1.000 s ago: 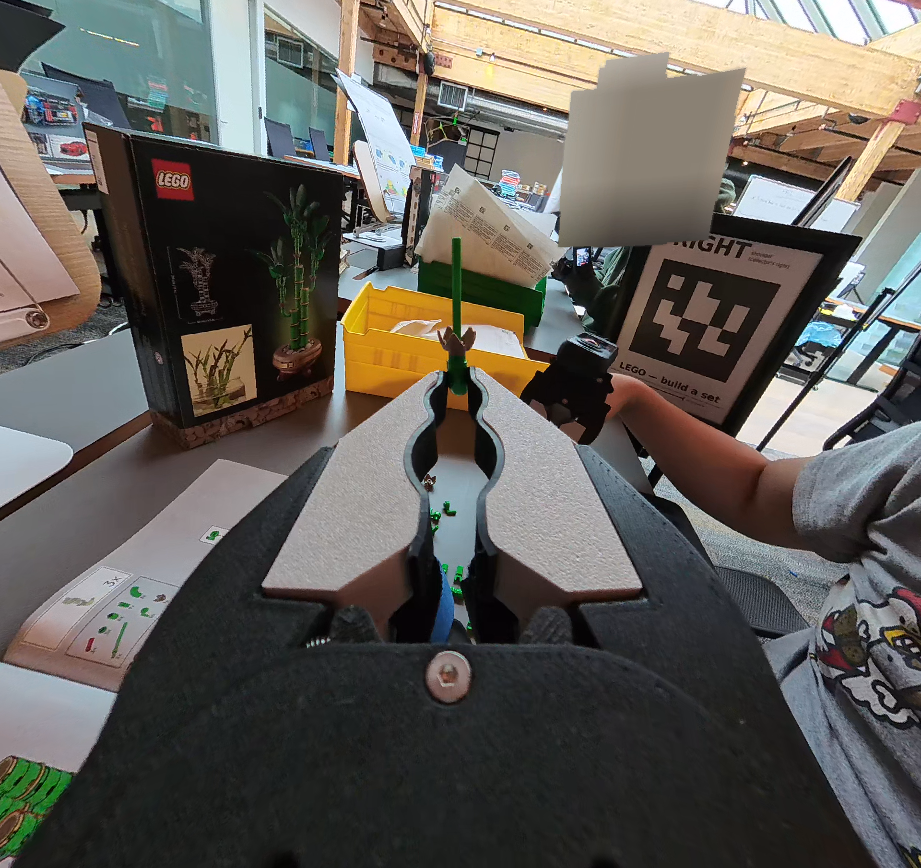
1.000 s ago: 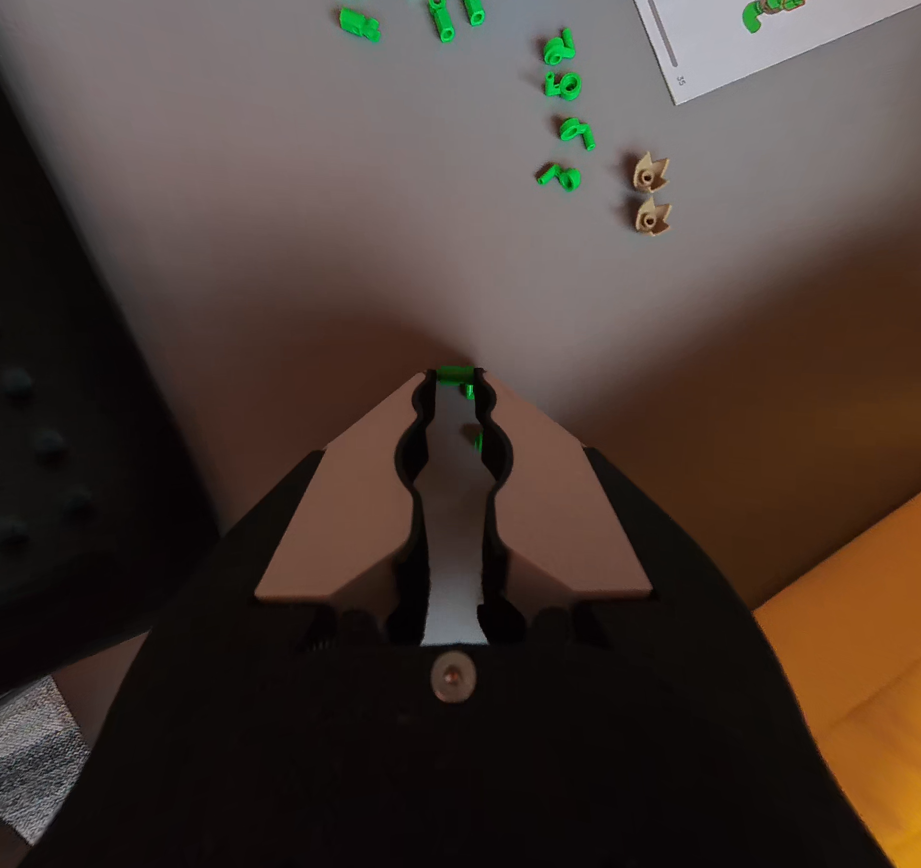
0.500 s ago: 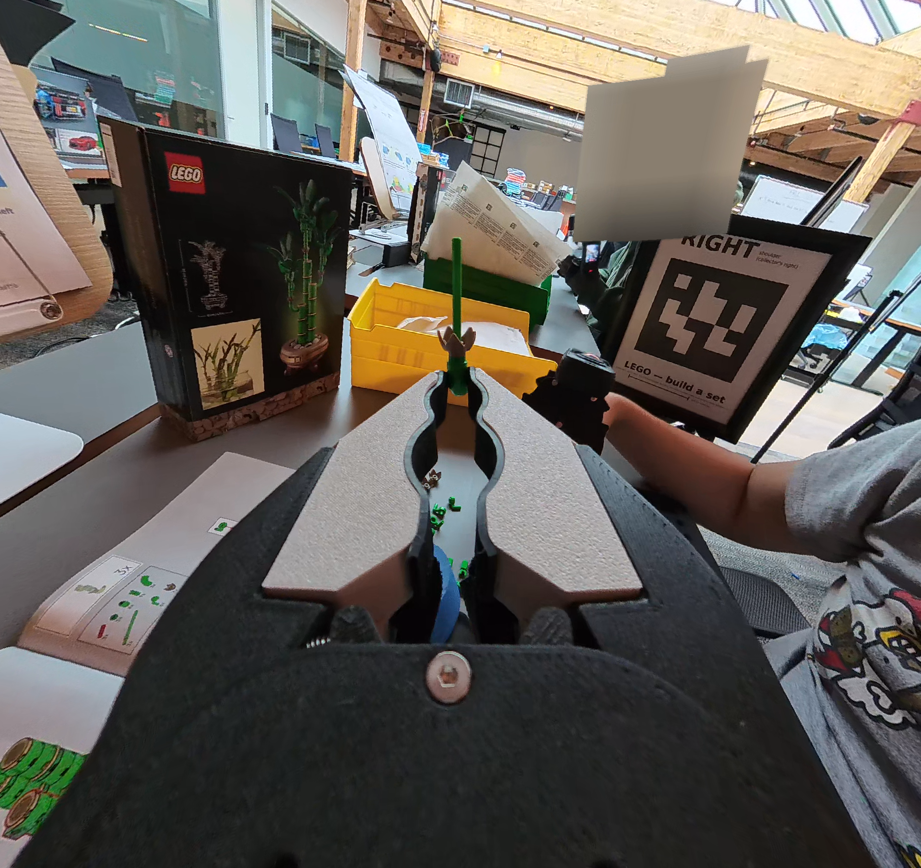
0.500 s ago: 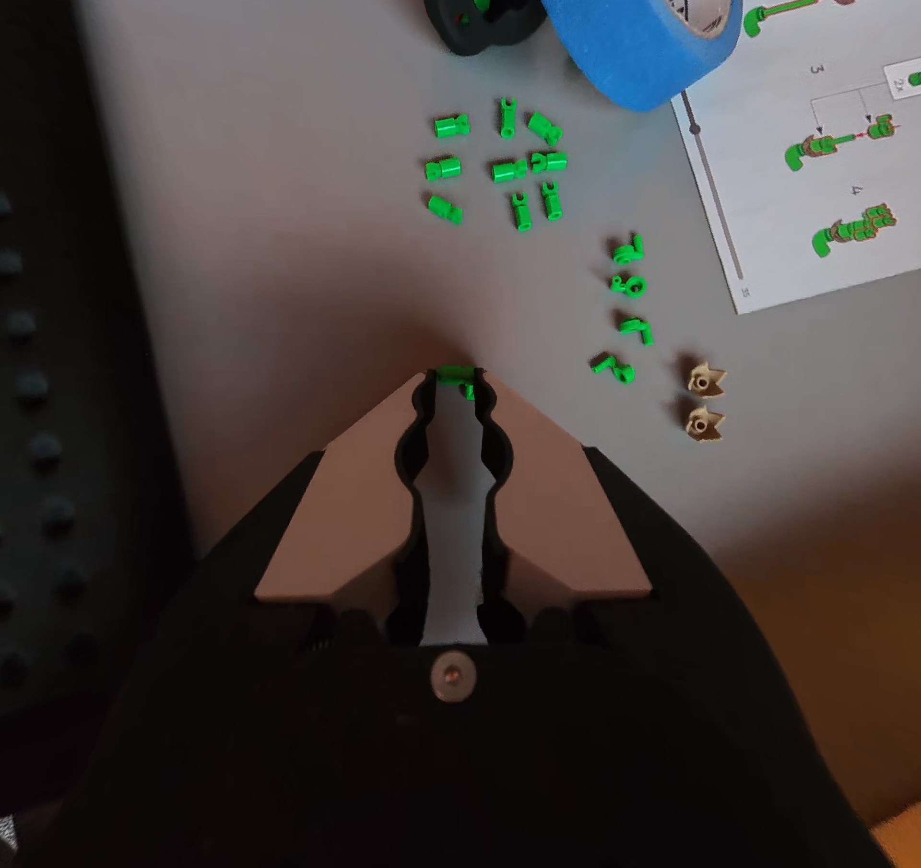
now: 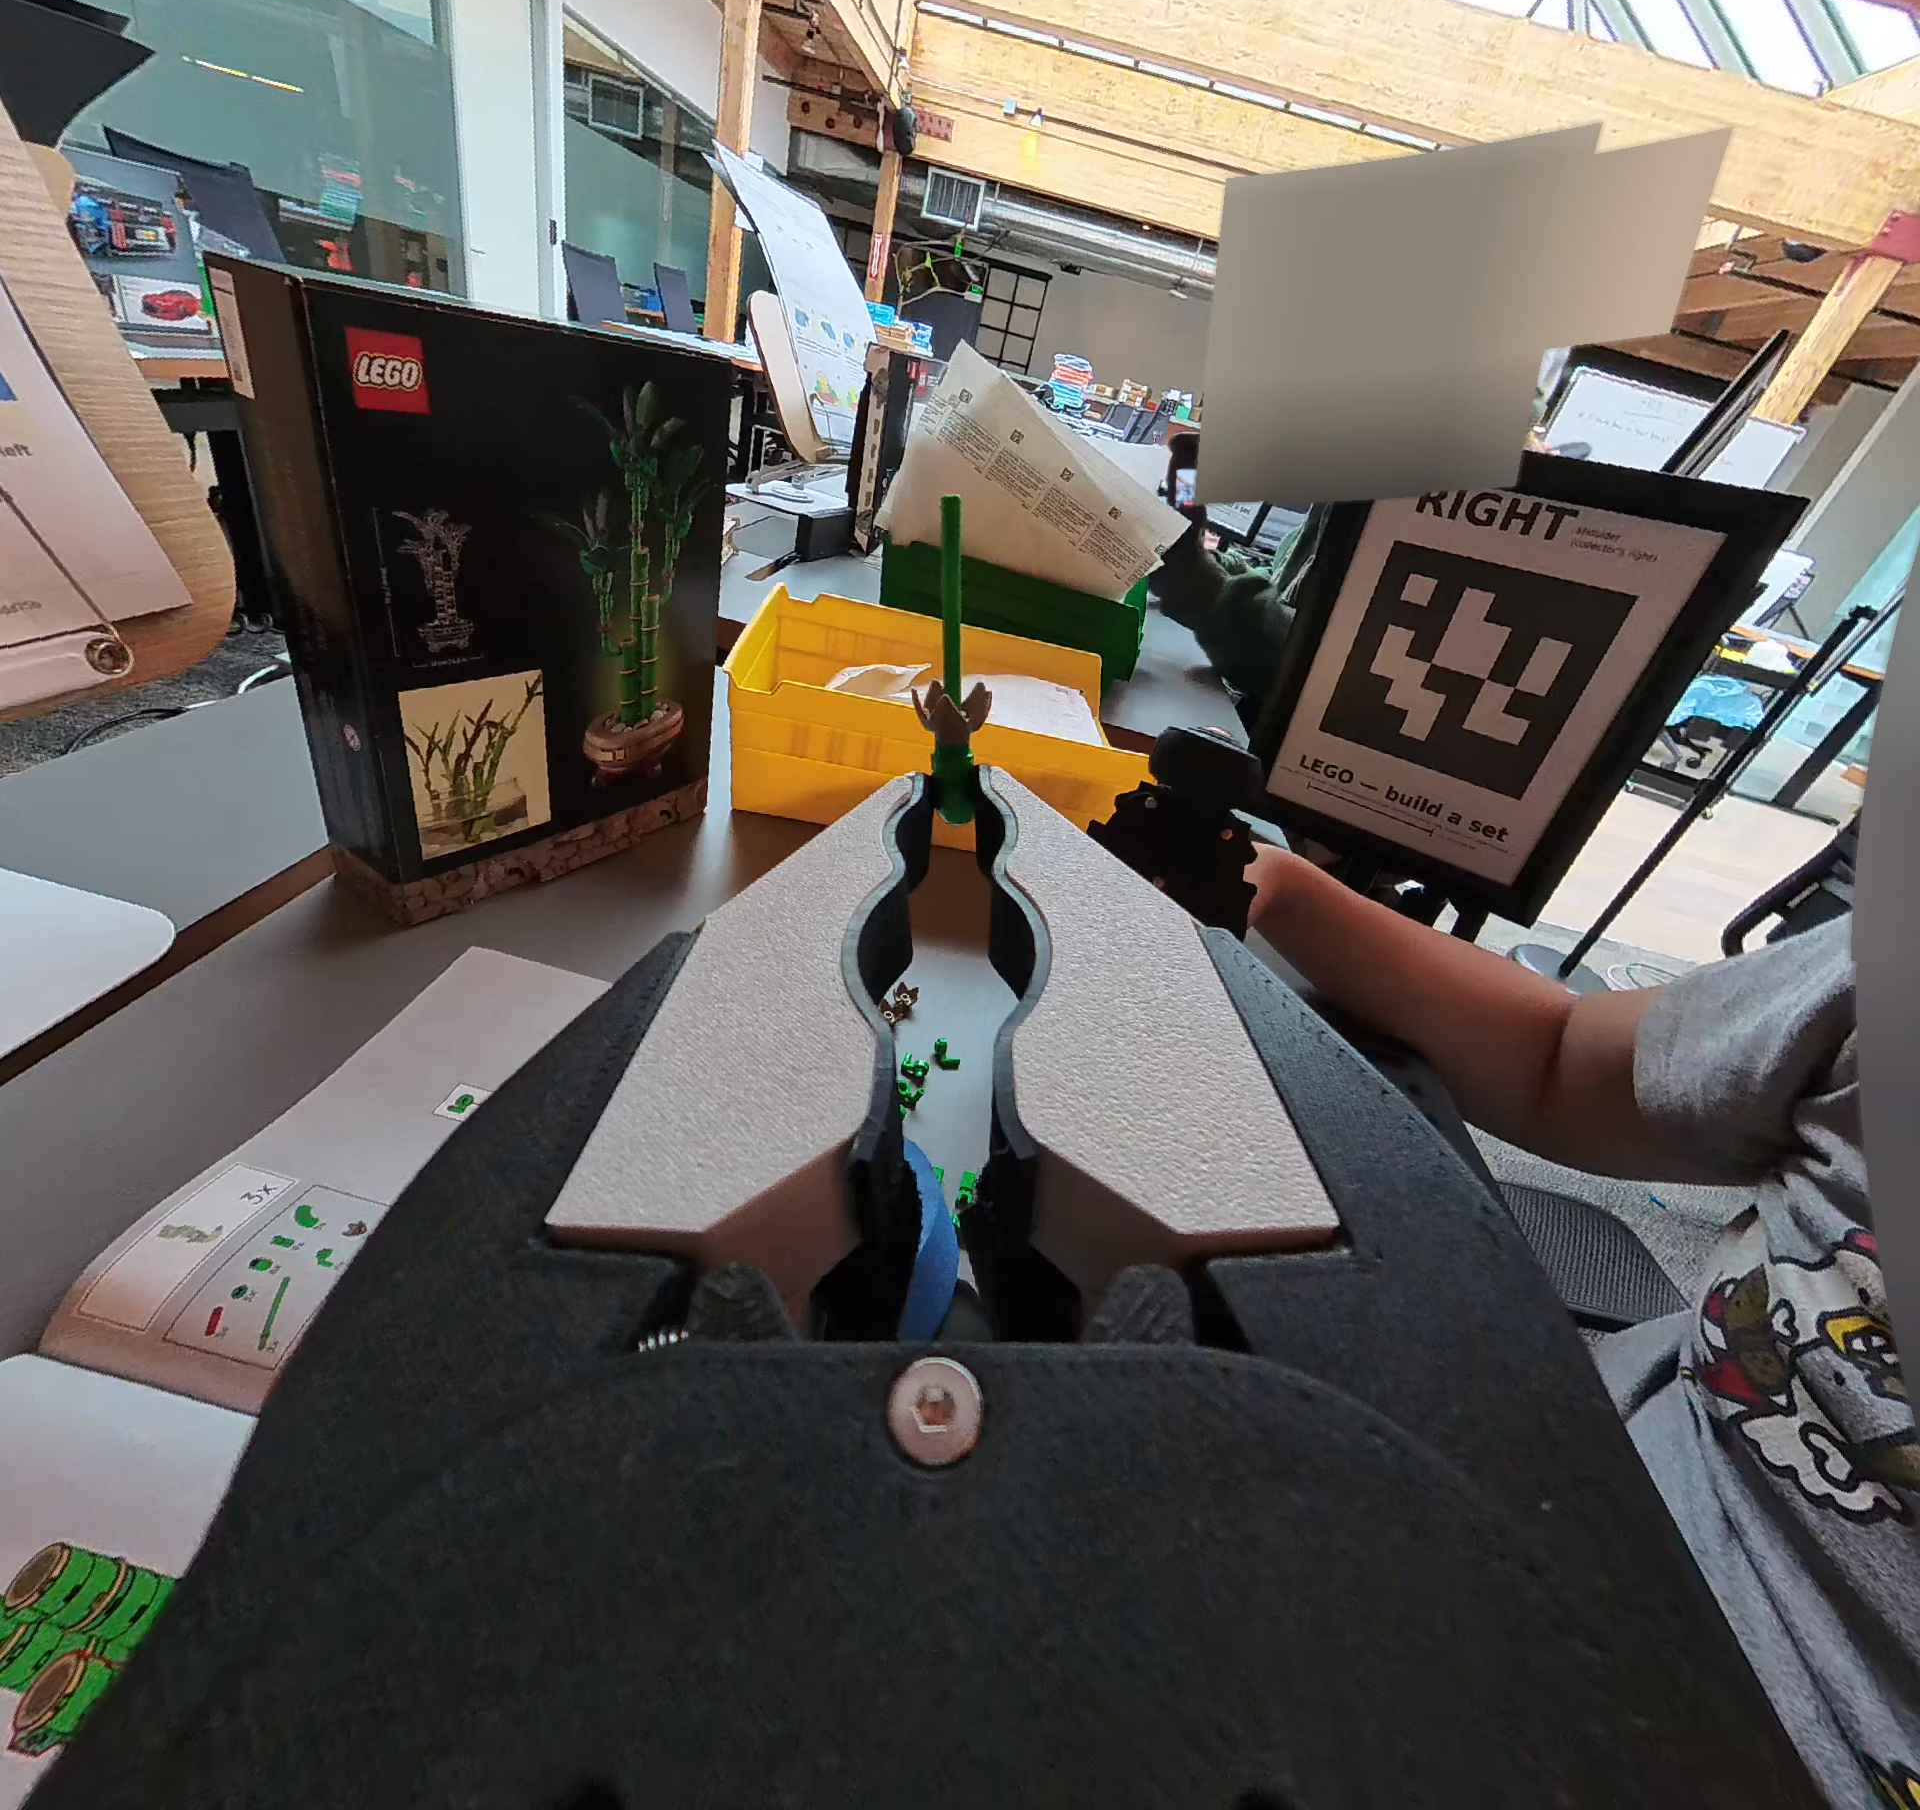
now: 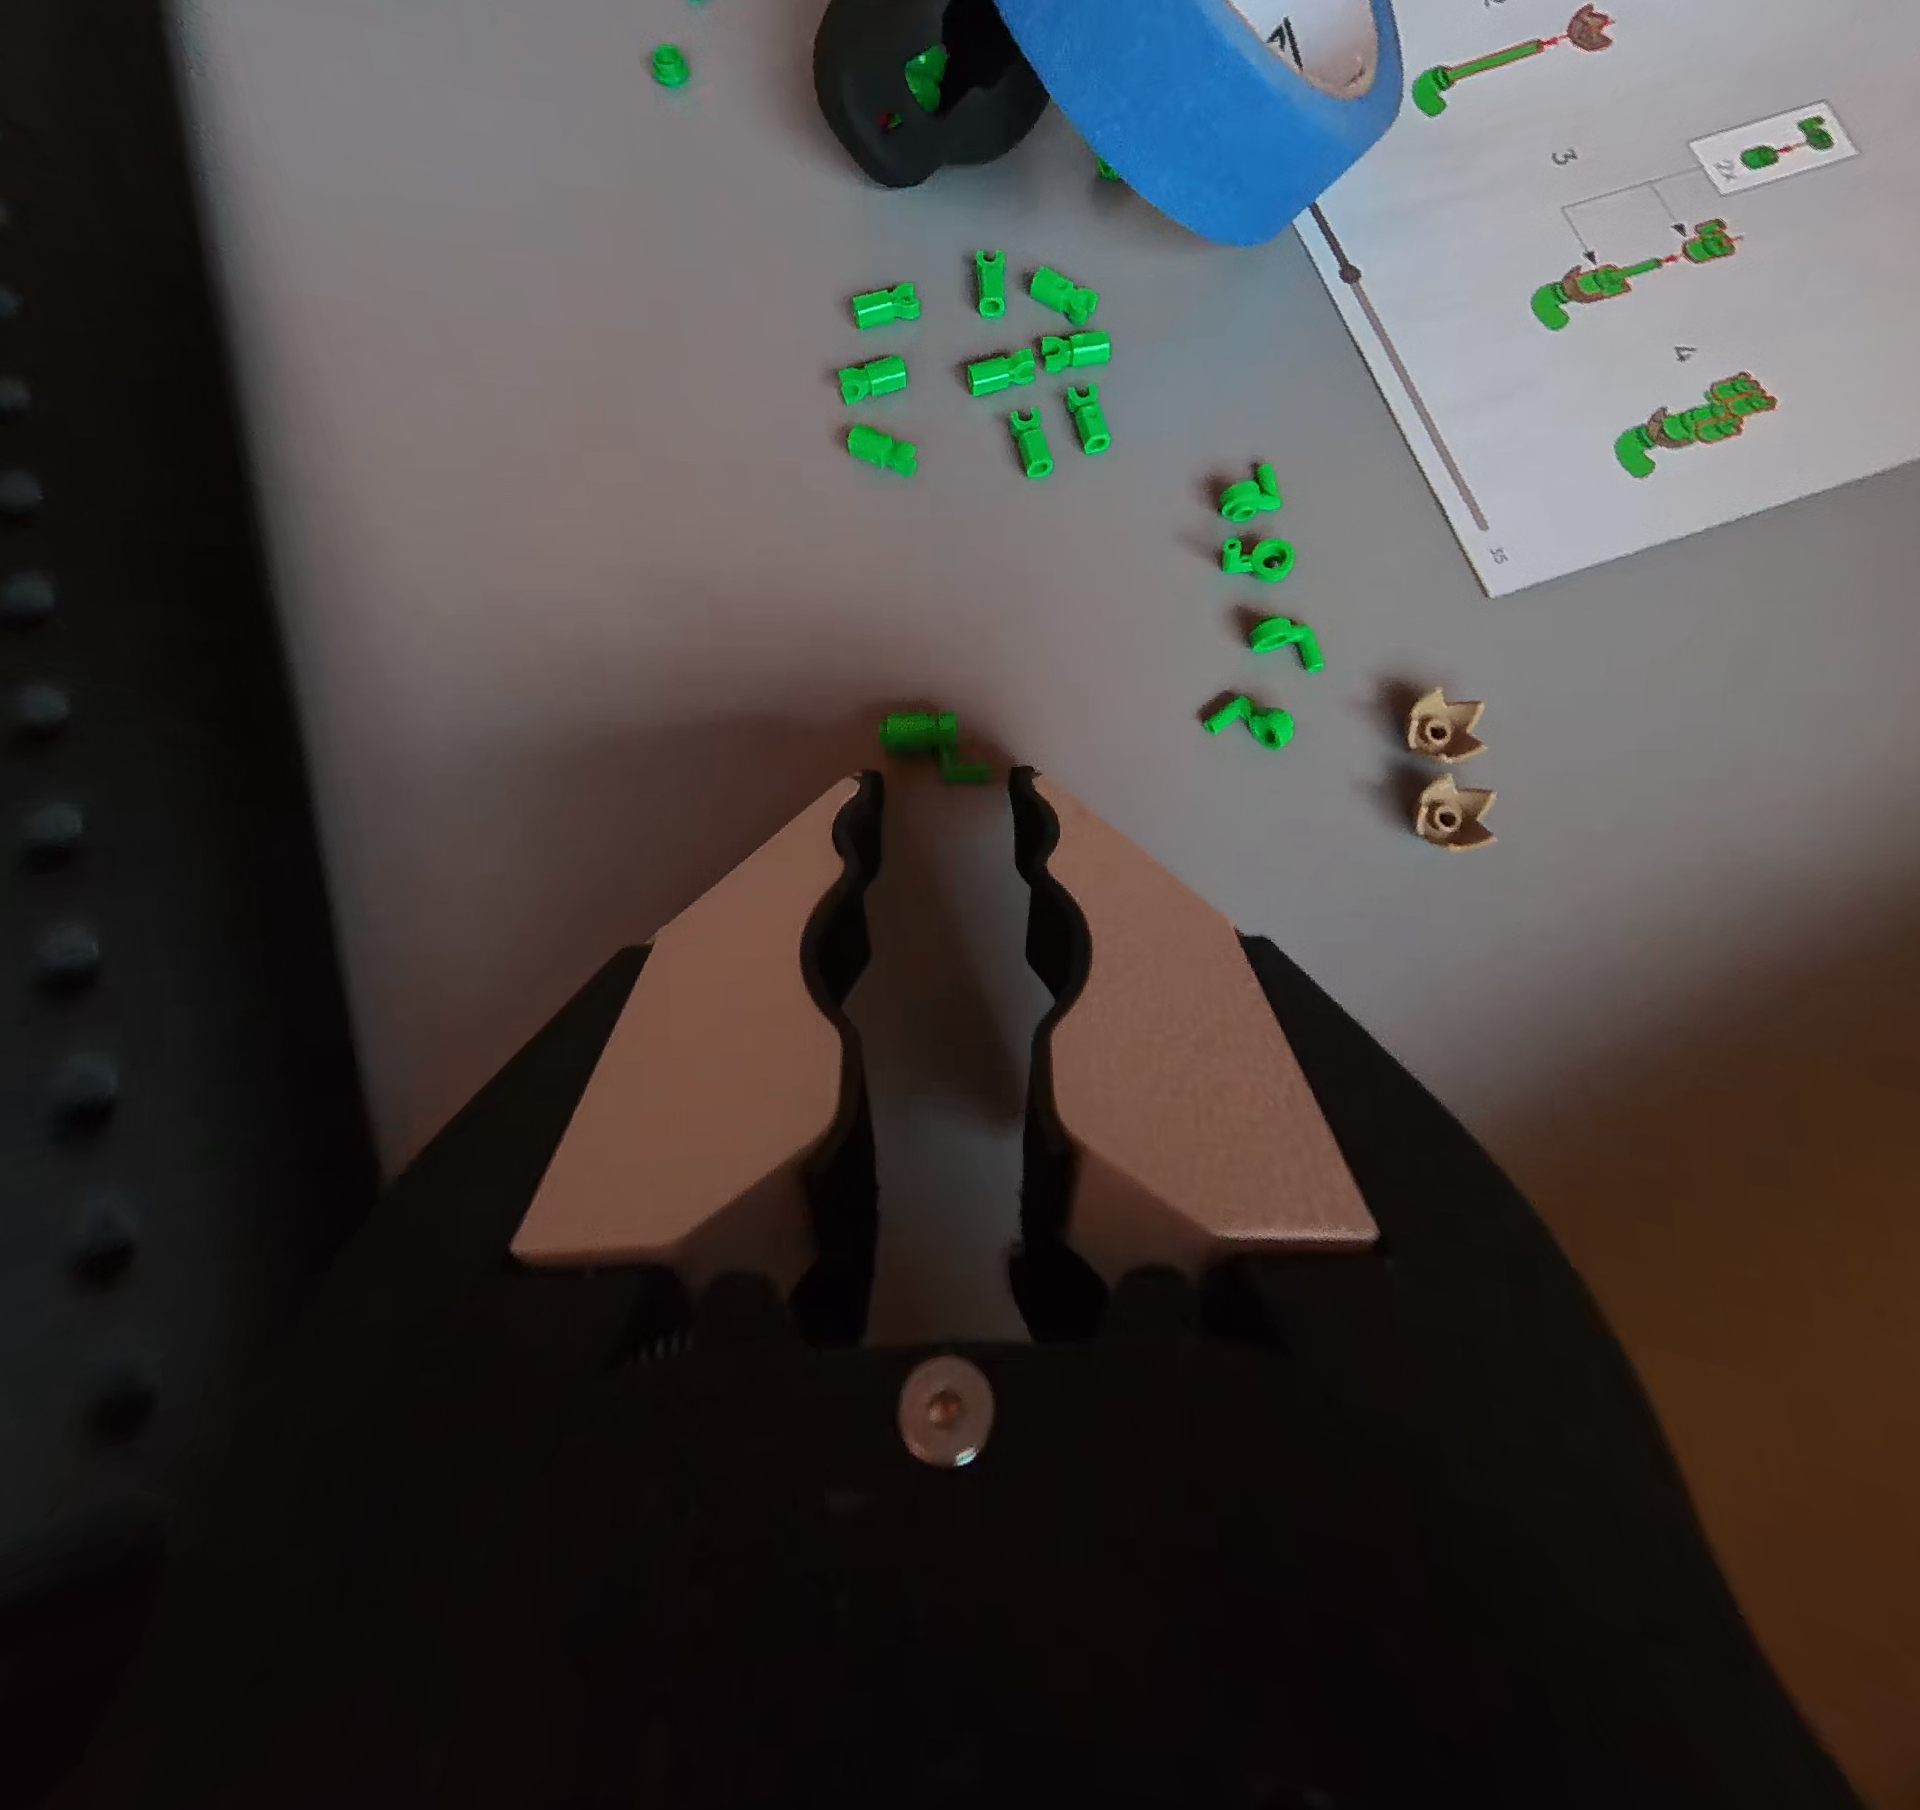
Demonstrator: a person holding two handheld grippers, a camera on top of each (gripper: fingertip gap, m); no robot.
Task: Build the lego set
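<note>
Most of the build remains: my left fingers (image 5: 953, 796) pinch one green stem (image 5: 951, 607) with its tan collar (image 5: 948, 713), my right fingers (image 6: 943, 773) spread empty over a green clip (image 6: 925, 737) on the counter (image 6: 582, 534).

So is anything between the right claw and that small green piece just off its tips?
Nothing visible. The right claw is open, and the small green piece lies on bare grey table just past its tips. The other green pieces sit farther off.
</note>
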